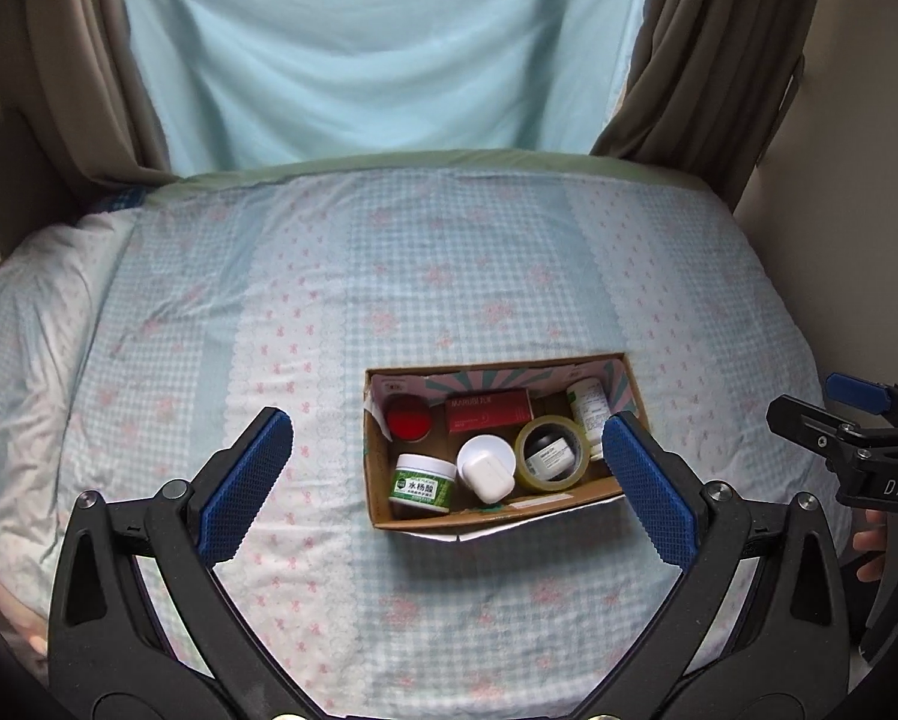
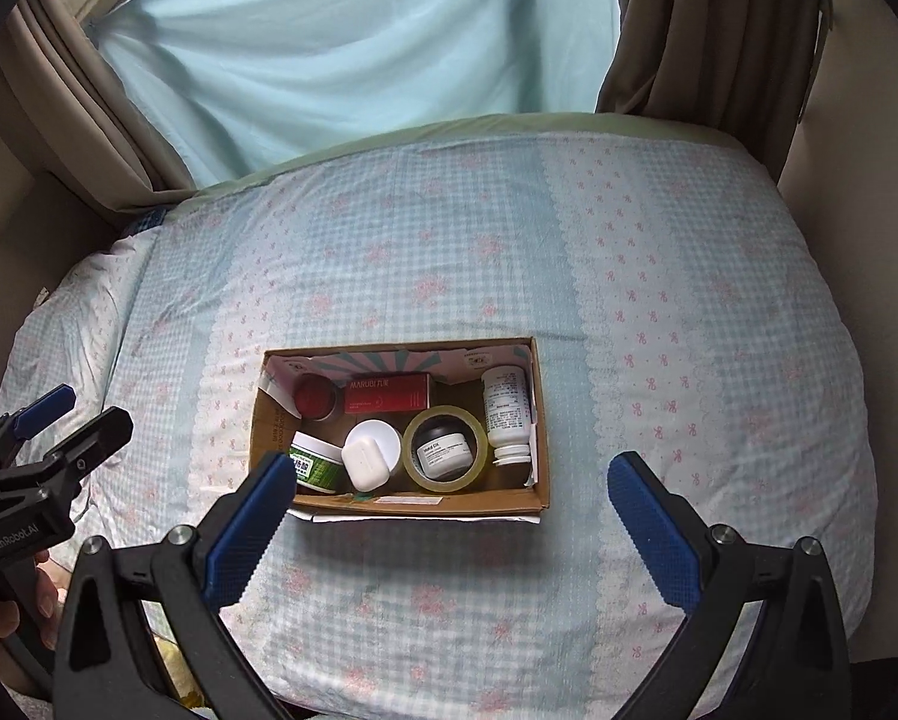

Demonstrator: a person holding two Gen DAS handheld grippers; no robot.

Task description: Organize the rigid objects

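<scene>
An open cardboard box (image 1: 389,510) (image 2: 425,501) sits on the bed. It holds a red box (image 1: 490,411) (image 2: 388,398), a red-lidded jar (image 1: 409,418) (image 2: 316,397), a green-labelled jar (image 1: 422,483) (image 2: 314,461), a white earbud case (image 1: 490,474) (image 2: 364,461) on a white lid, a tape roll (image 1: 552,455) (image 2: 446,449) around a small jar, and a white bottle (image 1: 590,405) (image 2: 507,405) lying down. My left gripper (image 1: 446,468) is open and empty above the box. My right gripper (image 2: 449,498) is open and empty above the box's front edge.
The bed (image 1: 449,276) (image 2: 659,300) has a checked blue and pink sheet. A pillow (image 1: 23,324) lies at the left. Curtains (image 1: 359,48) hang behind. The right gripper shows in the left wrist view (image 1: 857,438), the left gripper in the right wrist view (image 2: 35,456).
</scene>
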